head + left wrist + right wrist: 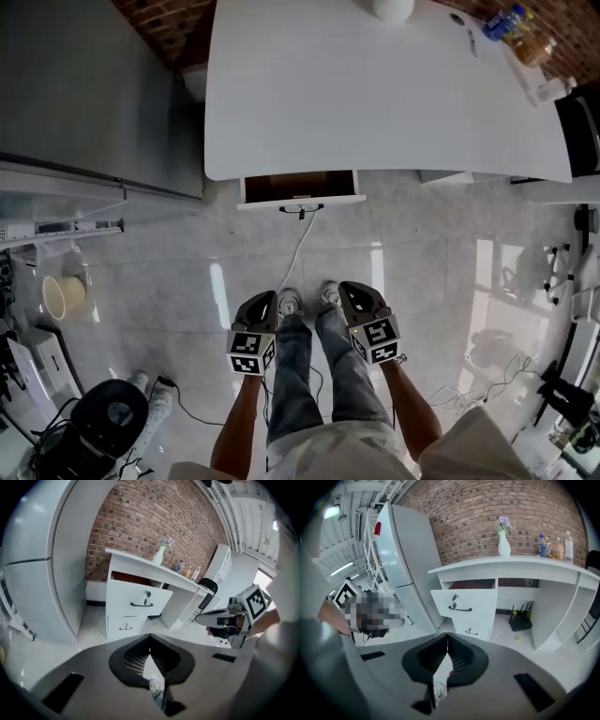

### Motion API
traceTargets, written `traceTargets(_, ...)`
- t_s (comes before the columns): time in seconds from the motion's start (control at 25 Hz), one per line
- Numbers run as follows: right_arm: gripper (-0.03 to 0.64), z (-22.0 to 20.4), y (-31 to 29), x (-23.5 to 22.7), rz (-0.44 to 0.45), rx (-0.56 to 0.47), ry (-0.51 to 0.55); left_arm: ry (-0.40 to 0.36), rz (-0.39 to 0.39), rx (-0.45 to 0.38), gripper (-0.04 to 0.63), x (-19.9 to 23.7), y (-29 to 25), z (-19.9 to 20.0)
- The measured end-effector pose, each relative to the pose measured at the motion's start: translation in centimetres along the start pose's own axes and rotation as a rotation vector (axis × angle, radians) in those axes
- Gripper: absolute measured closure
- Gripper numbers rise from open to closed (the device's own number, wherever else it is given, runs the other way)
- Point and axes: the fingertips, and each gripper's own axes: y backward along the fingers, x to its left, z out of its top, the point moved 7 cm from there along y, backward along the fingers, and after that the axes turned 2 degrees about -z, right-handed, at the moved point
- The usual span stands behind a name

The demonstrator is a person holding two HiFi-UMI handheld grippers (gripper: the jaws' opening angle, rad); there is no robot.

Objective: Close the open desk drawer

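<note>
Standing well back from the open drawer.
Left gripper and right gripper both closed, empty; step in, push drawer front squarely.

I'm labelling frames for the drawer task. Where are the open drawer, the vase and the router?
open drawer (479,601), right gripper view, white front panel
vase (504,548), right gripper view, white body
router (519,623), right gripper view, black case

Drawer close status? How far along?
Nothing done: the top drawer stands pulled out from the desk. Nothing in hand: left gripper and right gripper are shut, empty, well short of it. Left: reach its front and push it in.
</note>
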Motion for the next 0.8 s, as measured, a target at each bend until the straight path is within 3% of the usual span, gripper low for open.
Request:
traceTargets(0.32,0.598,-4.6,-2.6,-0.8,0.001,0.043,-0.032,0.005,-0.019,0.044,0.583,0.8,-3.3,-4.7)
traceTargets(0.44,0.598,-5.5,-2.6,-1.1,0.007,0.042,-0.079,0.072,-0.034,0.022,0.583,0.9,-3.7,-5.3)
traceTargets(0.52,0.598,-5.8,-3.0,-1.6,0.036,0.029,-0.172,0.228,-0.098,-0.053,0.583,1.4,-4.0,-5.4)
traceTargets(0.6,0.598,-5.9,-3.2,-2.3,0.094,-0.008,-0.351,0.451,-0.200,-0.176,0.583,2.1,-4.1,-5.2)
traceTargets(0.8,0.598,-6.5,-4.1,-4.1,0.383,-0.244,-1.060,0.985,-0.411,-0.507,0.583,4.5,-4.6,-5.3)
